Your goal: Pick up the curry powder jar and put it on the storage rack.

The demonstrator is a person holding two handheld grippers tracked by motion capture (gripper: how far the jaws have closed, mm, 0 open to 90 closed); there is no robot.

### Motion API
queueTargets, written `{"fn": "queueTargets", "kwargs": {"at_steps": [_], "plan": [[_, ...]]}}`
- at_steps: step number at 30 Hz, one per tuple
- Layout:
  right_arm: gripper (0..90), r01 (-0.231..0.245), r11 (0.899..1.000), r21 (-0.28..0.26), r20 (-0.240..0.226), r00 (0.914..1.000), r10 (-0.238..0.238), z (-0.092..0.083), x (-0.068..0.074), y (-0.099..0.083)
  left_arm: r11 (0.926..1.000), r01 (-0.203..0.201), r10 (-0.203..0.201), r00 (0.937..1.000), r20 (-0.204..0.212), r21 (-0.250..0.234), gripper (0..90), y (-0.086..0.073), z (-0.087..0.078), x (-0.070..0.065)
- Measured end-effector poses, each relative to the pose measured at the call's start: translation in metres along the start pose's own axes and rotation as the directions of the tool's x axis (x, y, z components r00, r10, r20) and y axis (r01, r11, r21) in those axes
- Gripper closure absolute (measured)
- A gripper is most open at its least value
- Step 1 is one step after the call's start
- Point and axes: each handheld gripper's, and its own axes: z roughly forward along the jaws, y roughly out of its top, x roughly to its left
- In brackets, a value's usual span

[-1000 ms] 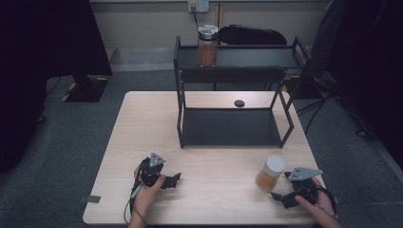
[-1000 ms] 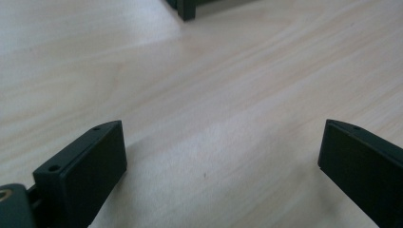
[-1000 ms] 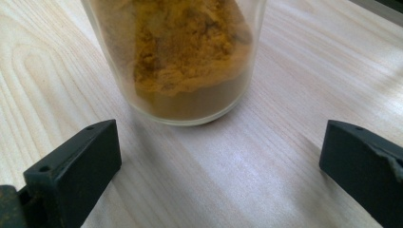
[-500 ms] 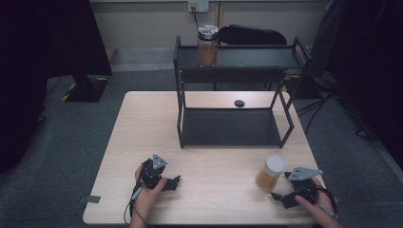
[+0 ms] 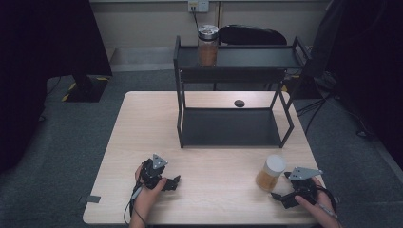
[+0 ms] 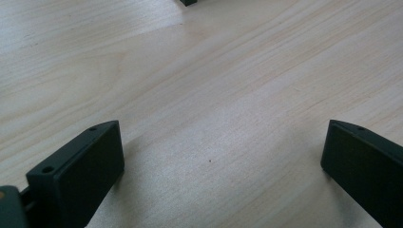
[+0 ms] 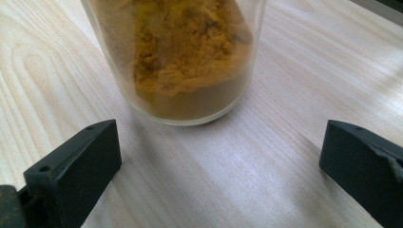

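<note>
A glass jar [image 5: 271, 172] with a white lid and orange-brown powder stands upright on the table near the front right. My right gripper [image 5: 279, 199] lies just behind it on the person's side, open, its jaws wide apart. The jar [image 7: 180, 61] stands a little beyond the jaws in the right gripper view, with my right gripper [image 7: 218, 175] not touching it. My left gripper [image 5: 175, 182] rests at the front left of the table, open. Bare wood lies between the jaws of my left gripper [image 6: 218, 175] in the left gripper view. A second jar [image 5: 207, 46] with a metal lid stands on the rack's top shelf.
A black two-tier metal rack [image 5: 233, 102] stands at the middle back of the wooden table [image 5: 142, 128]. A small dark round thing [image 5: 239, 103] lies on the table behind the rack. A dark chair [image 5: 252, 35] sits beyond the table.
The left gripper has shifted slightly. The right gripper and the jar have stayed put.
</note>
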Motion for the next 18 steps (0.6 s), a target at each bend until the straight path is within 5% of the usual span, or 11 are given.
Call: {"fn": "queueTargets", "kwargs": {"at_steps": [18], "plan": [[1.9,0.027,0.999,-0.021,-0.042,0.9987,-0.028,-0.010,-0.004,0.006,1.0000,0.000,0.000,1.0000,0.000,0.000,0.1,0.000,0.000,0.000]]}}
